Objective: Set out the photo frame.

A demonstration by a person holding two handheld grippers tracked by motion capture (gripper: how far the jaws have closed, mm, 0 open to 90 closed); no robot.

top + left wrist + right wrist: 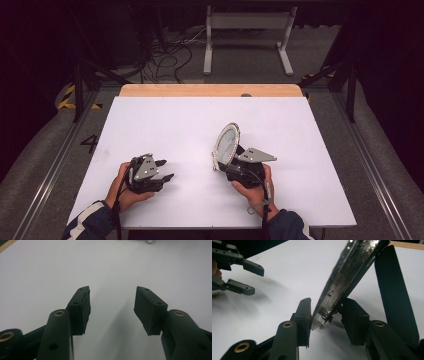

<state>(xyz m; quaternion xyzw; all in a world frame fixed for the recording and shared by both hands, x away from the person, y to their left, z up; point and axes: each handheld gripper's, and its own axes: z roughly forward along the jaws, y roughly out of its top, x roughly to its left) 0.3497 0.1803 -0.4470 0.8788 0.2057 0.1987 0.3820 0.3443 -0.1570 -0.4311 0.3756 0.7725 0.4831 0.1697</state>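
White table surface point(200, 130) carries both grippers at its near edge, each held in one of the person's hands. At the left of the high view, the left gripper point(164, 170) lies low over the table with its jaws spread and pointing toward the right; in the left gripper view point(112, 307) the two black pads point(82, 311) stand well apart with bare white table between them, touching nothing and holding nothing. To the right, near the table's middle, stands a round mirror point(227, 145) with a beaded silver rim, tilted and leaning on a dark stand behind it. The right gripper point(231, 162) sits just behind and below the mirror, its grey three-cornered plate point(256, 156) on top. In the right gripper view point(325, 320) the mirror's lower rim point(342, 282) rises slantwise between the jaws: the left pad point(304, 317) touches the bottom edge of the rim, the right pad lies against the dark back of the mirror, so the jaws pinch the mirror's lower edge. The mirror's stand point(394, 292) shows at the right of that view.
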